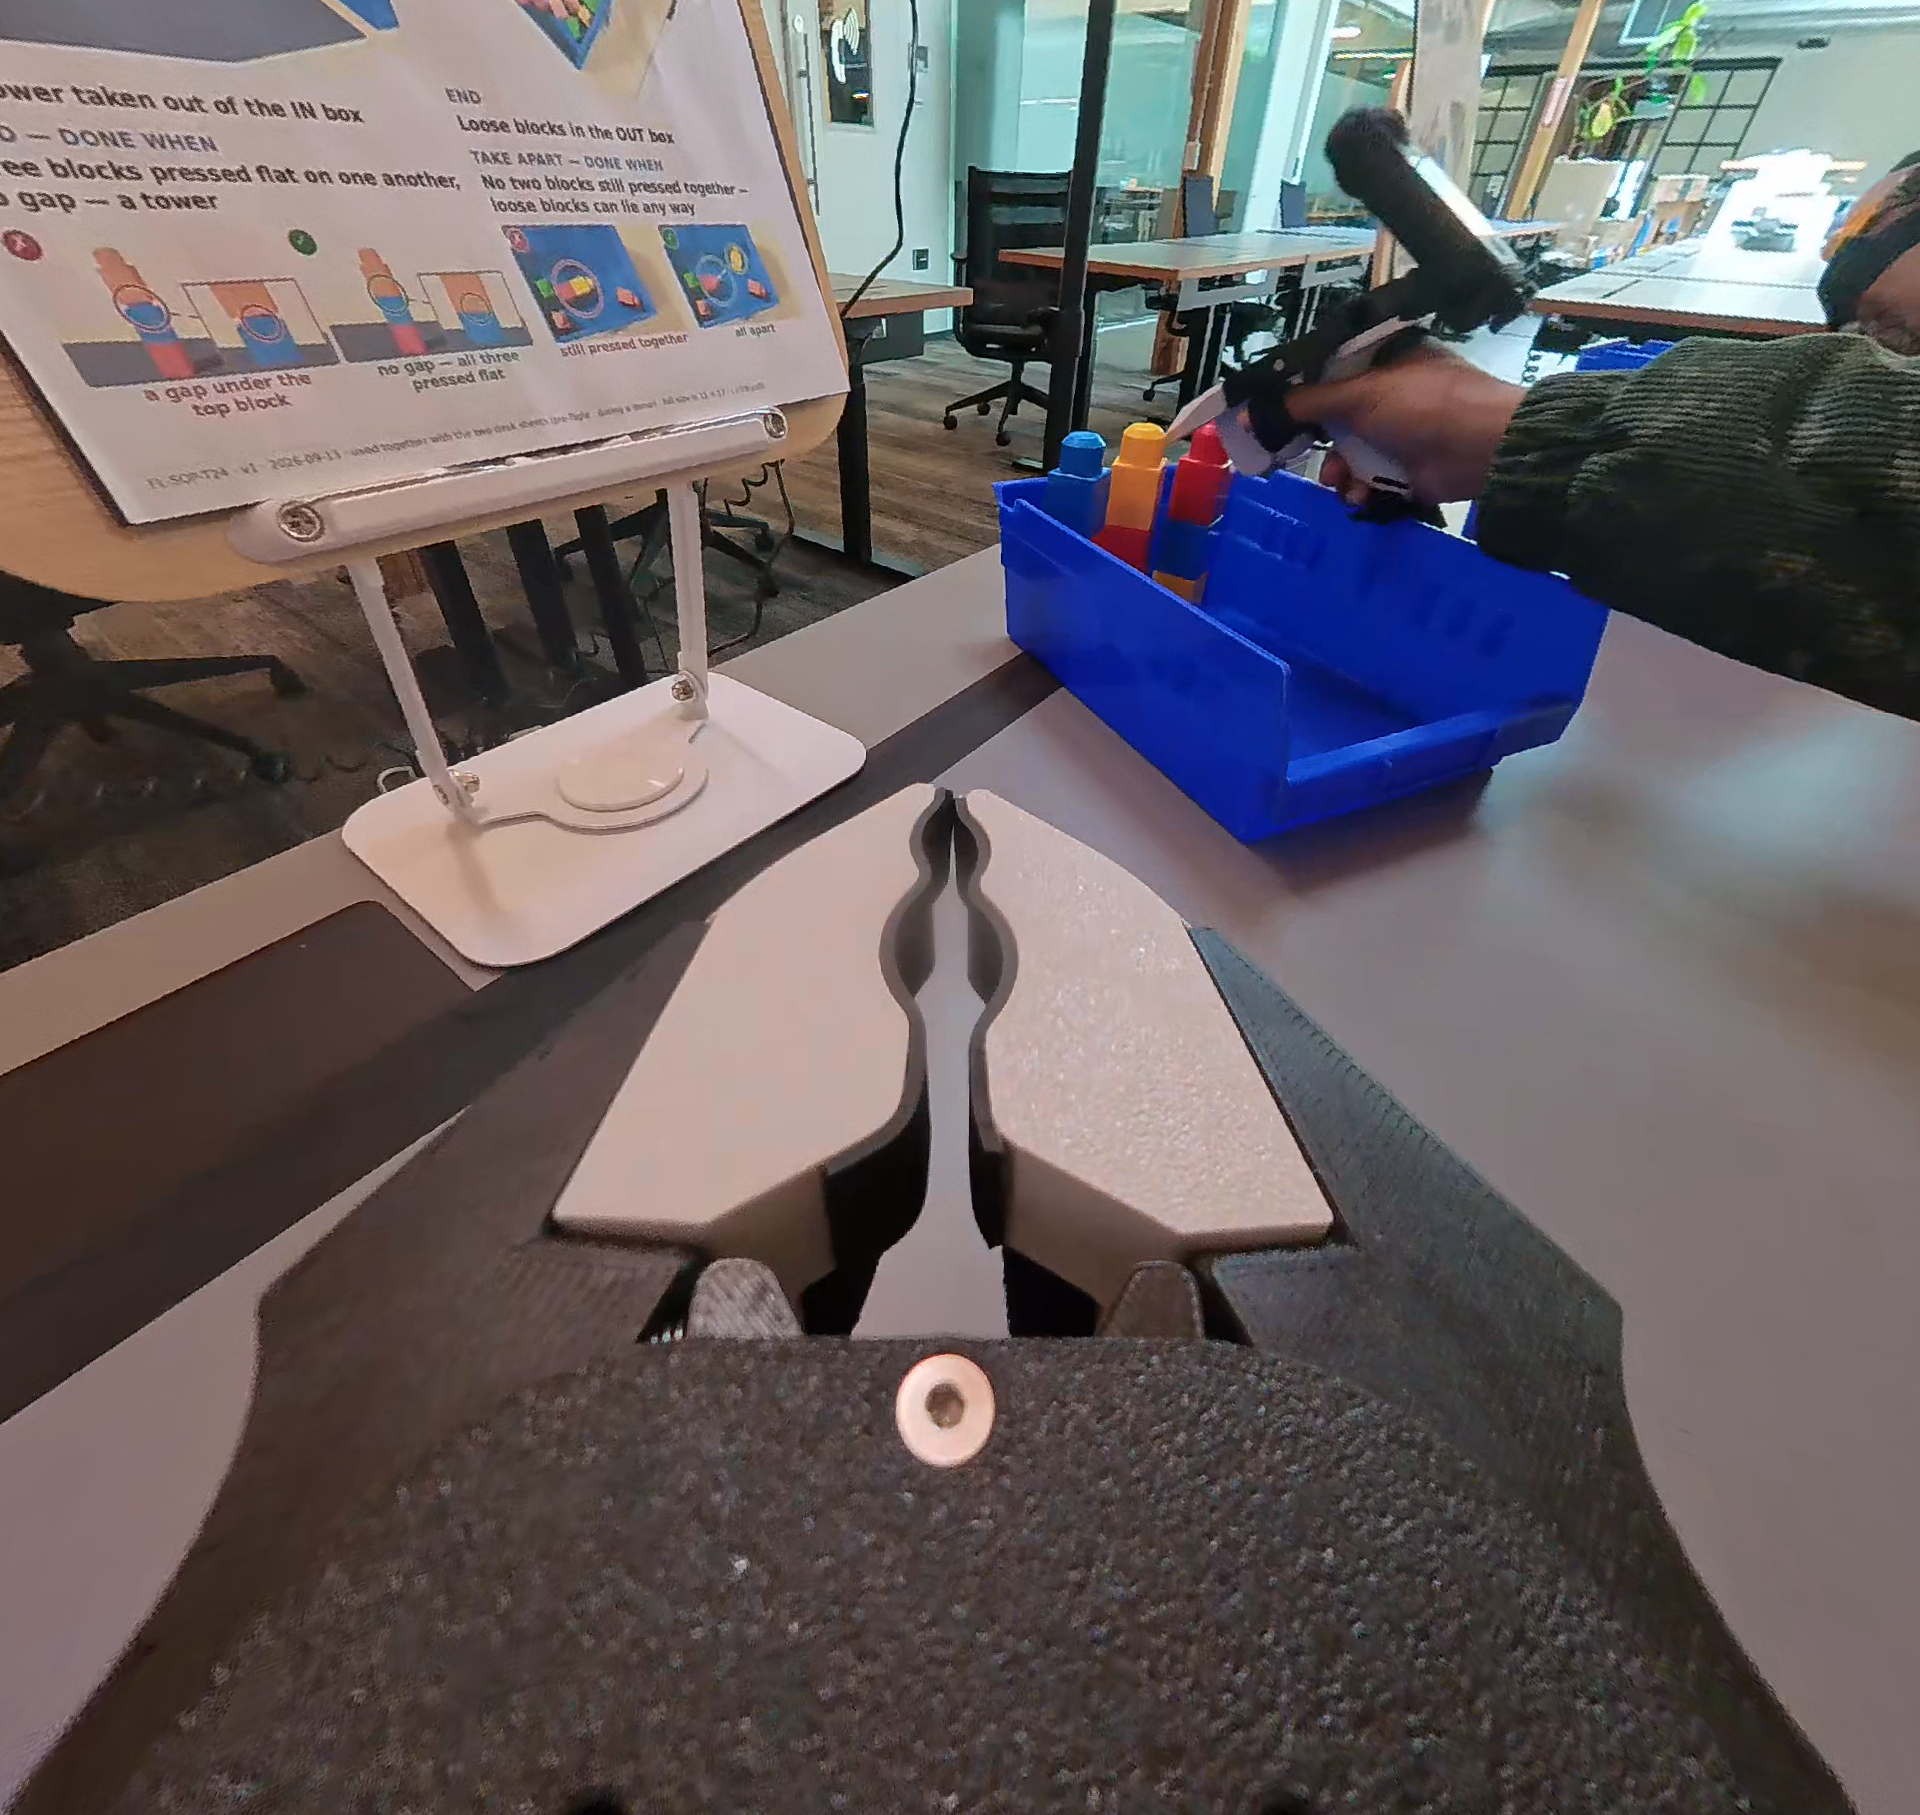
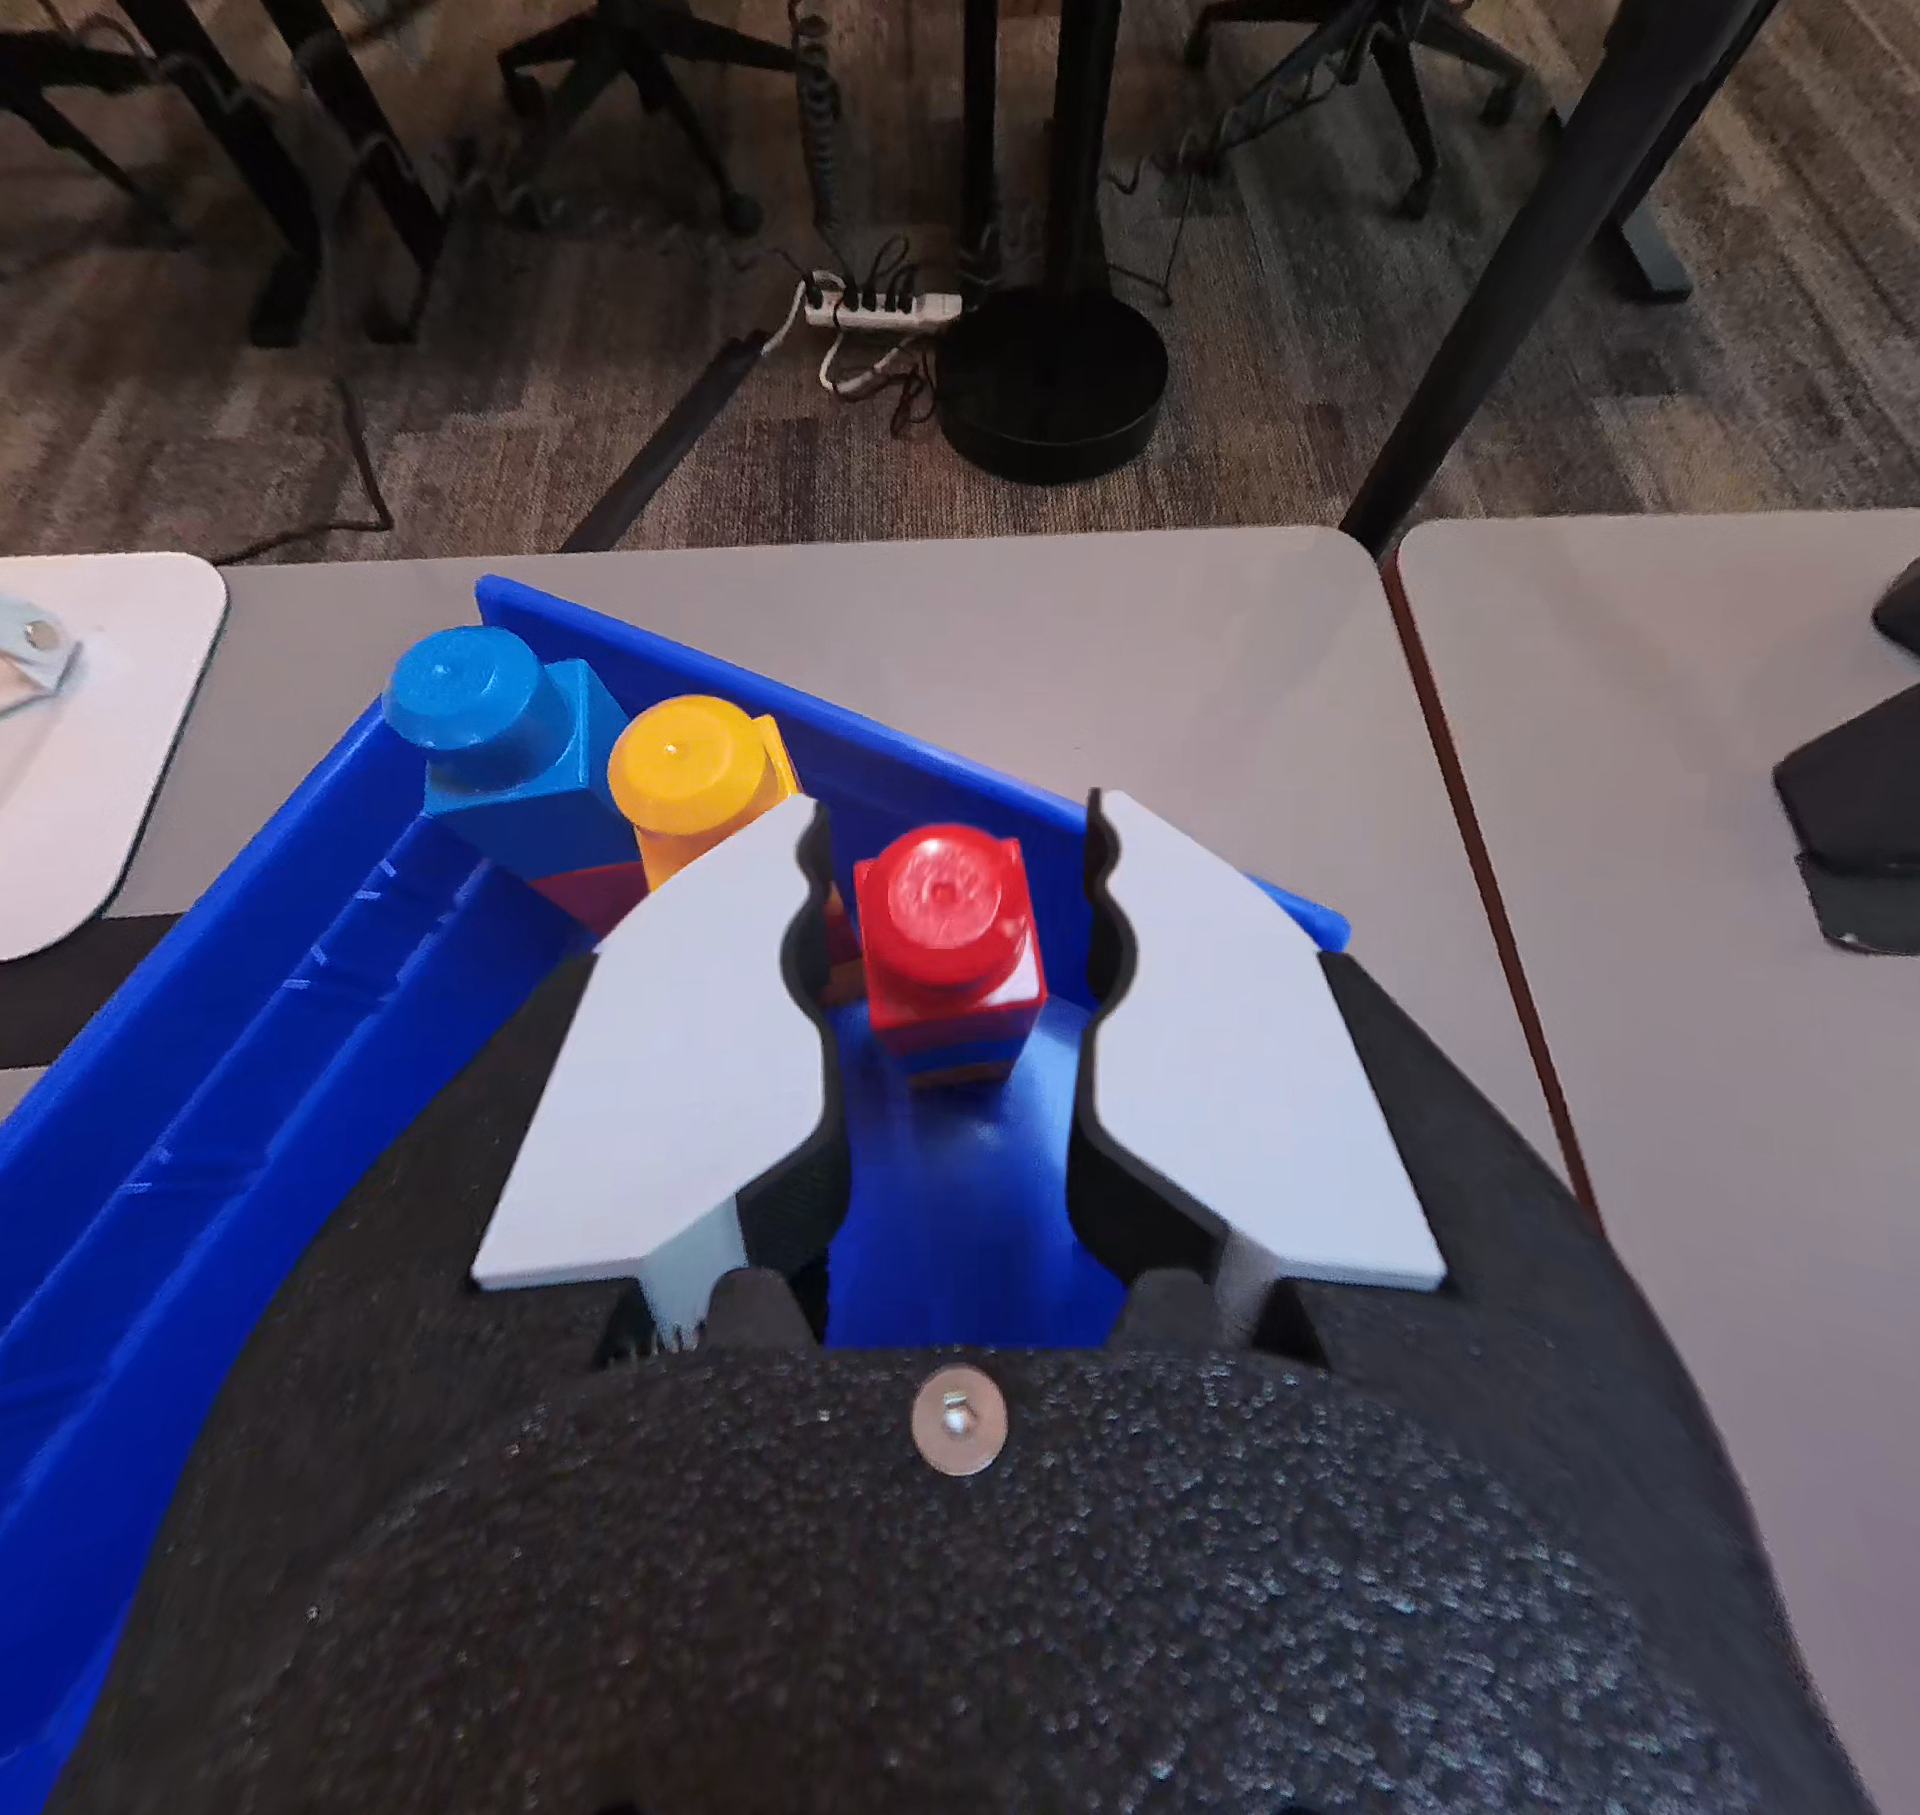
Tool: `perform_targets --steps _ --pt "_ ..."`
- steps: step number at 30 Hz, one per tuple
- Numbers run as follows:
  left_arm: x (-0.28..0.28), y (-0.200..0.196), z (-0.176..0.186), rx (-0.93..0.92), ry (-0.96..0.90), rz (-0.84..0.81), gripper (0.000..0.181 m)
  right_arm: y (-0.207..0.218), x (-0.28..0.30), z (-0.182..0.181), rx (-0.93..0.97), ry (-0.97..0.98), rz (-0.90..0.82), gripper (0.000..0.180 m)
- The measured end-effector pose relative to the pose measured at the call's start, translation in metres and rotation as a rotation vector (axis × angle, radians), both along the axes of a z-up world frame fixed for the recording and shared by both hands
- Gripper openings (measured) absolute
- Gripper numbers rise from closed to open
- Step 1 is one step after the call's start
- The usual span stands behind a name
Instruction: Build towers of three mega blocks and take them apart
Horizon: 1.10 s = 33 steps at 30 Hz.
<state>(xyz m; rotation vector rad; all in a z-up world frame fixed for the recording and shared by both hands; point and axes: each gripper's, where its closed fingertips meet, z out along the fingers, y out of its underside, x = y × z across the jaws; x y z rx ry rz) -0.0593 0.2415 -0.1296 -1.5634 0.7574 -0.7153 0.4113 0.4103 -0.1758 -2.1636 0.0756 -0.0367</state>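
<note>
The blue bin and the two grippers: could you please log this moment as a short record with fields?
bin: blue bin on the grey table
contents: three upright towers in its far end
tower tops: blue-topped tower, yellow-topped tower, red-topped tower
right gripper: open above the bin, fingers either side of the red-topped tower, not touching it
left gripper: shut, empty, over the table
nearby: white stand holding an instruction sheet

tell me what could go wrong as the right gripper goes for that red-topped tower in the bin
The open right gripper straddles the red-topped tower, but its left finger sits close to the yellow-topped tower and could knock it over. The other finger nears the blue bin wall and might snag it.
</note>
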Motion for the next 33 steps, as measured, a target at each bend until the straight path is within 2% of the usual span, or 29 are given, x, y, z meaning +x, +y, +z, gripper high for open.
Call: perform_targets --steps 2,5,8,10,12,15,18,19,22,25,29,33 --pt "-0.004 0.002 0.002 -0.001 -0.01 0.02 0.0 -0.003 -0.001 0.02 0.087 -0.016 0.009 0.055" --pt "-0.011 0.007 0.008 0.008 -0.036 0.068 0.0 -0.018 -0.022 0.066 0.255 -0.052 0.063 0.055" --pt "-0.024 0.015 0.011 0.041 -0.028 0.16 0.0 -0.054 -0.075 0.105 0.402 -0.004 0.158 0.056" --pt "-0.032 0.019 0.013 0.071 -0.014 0.218 0.0 -0.09 -0.118 0.115 0.469 0.061 0.214 0.054" --pt "-0.037 0.02 0.017 0.1 0.005 0.263 0.0 -0.129 -0.163 0.109 0.48 0.068 0.279 0.053" --pt "-0.034 0.016 0.022 0.115 0.032 0.28 0.0 -0.182 -0.232 0.091 0.489 0.051 0.389 0.04" --pt "-0.03 0.011 0.024 0.109 0.047 0.274 0.0 -0.216 -0.283 0.063 0.466 0.113 0.484 0.008" --pt "-0.032 0.011 0.025 0.103 0.059 0.28 0.0 -0.221 -0.292 0.053 0.465 0.135 0.493 0.001" --pt "-0.051 0.011 0.036 0.104 0.106 0.329 0.0 -0.223 -0.301 0.021 0.424 0.172 0.507 0.0" --pt "-0.091 0.016 0.049 0.052 0.155 0.353 0.003 -0.221 -0.297 0.012 0.407 0.155 0.537 0.0" --pt "-0.171 0.025 0.027 -0.146 0.43 0.324 0.008 -0.223 -0.292 0.025 0.441 0.199 0.561 0.001" --pt "-0.247 0.014 -0.018 -0.406 0.712 0.228 0.019 -0.228 -0.294 0.03 0.444 0.209 0.596 0.002"
